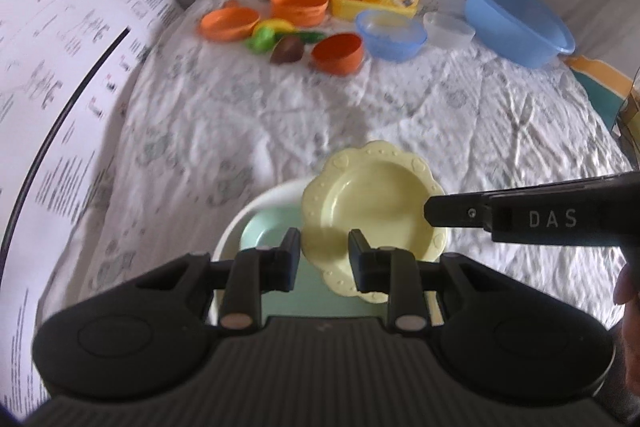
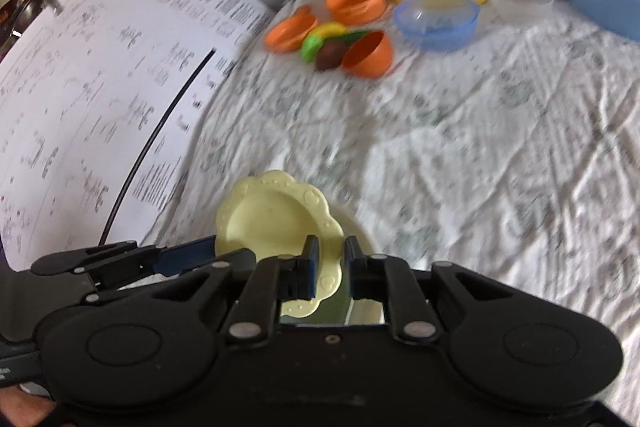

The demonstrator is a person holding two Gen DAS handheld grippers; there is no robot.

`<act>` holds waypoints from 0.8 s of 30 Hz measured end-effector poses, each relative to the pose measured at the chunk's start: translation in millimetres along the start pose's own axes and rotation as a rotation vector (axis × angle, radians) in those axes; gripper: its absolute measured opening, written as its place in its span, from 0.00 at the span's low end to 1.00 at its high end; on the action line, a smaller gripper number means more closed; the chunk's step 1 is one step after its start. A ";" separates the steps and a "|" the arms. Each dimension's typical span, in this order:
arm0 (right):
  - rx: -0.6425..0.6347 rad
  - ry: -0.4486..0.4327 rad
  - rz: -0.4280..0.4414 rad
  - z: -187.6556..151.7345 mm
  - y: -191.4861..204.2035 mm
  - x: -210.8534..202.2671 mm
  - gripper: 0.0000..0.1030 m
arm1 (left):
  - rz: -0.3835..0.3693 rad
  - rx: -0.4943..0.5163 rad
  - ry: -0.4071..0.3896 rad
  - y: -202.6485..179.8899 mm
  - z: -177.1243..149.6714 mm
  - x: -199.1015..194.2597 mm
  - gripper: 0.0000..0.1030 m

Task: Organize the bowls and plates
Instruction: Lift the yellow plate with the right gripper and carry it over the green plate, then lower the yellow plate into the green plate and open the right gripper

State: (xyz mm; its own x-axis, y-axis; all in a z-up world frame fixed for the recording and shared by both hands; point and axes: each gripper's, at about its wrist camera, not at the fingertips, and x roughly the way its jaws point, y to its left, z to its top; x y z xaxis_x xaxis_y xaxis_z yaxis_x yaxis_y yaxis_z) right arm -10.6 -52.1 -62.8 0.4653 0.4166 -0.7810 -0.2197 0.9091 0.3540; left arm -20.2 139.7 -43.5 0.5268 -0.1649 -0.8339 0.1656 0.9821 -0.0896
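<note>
Plate (image 1: 372,203) yellow, scalloped, tilted | right tool (image 2: 331,261) clamps rim | left tool (image 1: 324,251) grips near edge

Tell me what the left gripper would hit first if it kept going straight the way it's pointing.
Most likely the pale yellow scalloped plate, whose near rim already sits between the left gripper fingers. Just left of it lie a mint dish and a white bowl. Depth is hard to judge here.
</note>
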 end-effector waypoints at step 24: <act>-0.055 0.131 -0.003 -18.9 14.5 41.3 0.15 | 0.004 -0.038 0.084 22.9 -25.7 25.0 0.27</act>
State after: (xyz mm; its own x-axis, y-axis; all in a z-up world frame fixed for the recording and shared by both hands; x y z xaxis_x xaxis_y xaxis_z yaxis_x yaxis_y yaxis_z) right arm -10.8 -21.9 -99.6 0.3508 0.4060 -0.8439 -0.2668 0.9071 0.3255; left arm -24.7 160.4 -80.4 0.4554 -0.1547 -0.8767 0.1310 0.9857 -0.1059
